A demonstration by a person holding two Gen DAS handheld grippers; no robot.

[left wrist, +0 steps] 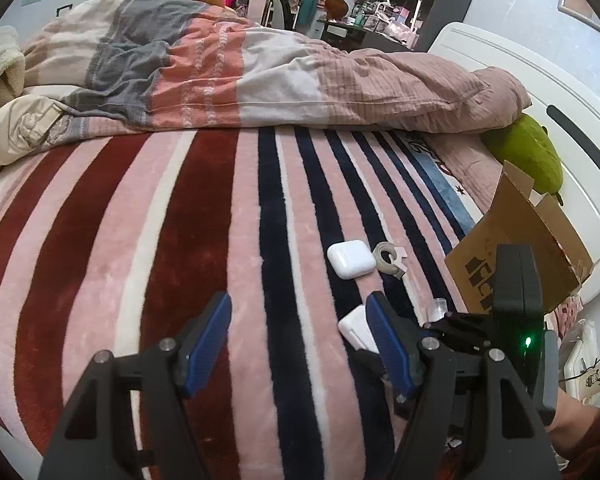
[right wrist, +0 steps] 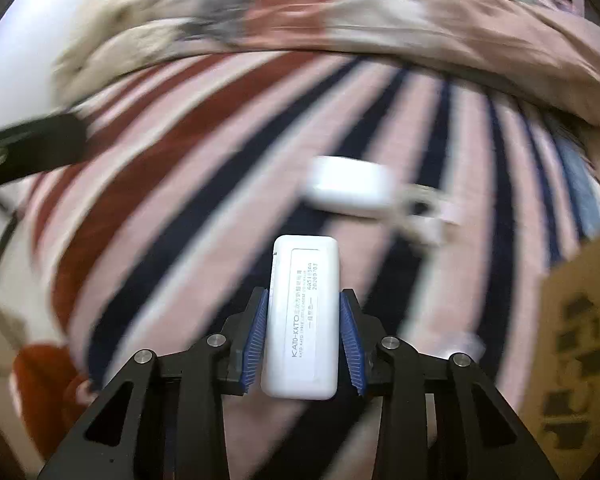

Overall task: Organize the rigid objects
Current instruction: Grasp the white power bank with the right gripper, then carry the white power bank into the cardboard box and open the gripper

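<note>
Right wrist view shows the right gripper point(right wrist: 303, 340) pinching a white rectangular case point(right wrist: 302, 320) between its blue pads point(right wrist: 350, 344), the printed label facing up and the case pointing forward over the striped blanket point(right wrist: 172, 184). Beyond it, blurred, lies a white earbud case point(right wrist: 350, 188), with a small grey tape dispenser point(right wrist: 424, 212) touching or just beside its right end; the blur does not let me tell which. A cardboard box point(right wrist: 576, 340) with dark printing stands at the right edge.

From the left wrist view, the left gripper point(left wrist: 300, 340) has its fingers spread wide with nothing between them, hovering over the blanket point(left wrist: 140, 240). Only this view shows the same white rectangular case point(left wrist: 356, 330) from the side, partly hidden behind the left gripper's right finger point(left wrist: 388, 344), and the right gripper's black body point(left wrist: 516, 280) standing in front of the cardboard box point(left wrist: 508, 220). It also gives a sharp look at the earbud case point(left wrist: 351, 259) and tape dispenser point(left wrist: 390, 260), just beside each other, a small clear cup point(left wrist: 438, 308) near the box, a rumpled quilt point(left wrist: 240, 64) farther back, and a green plush toy point(left wrist: 528, 152) against the white headboard point(left wrist: 540, 80).
</note>
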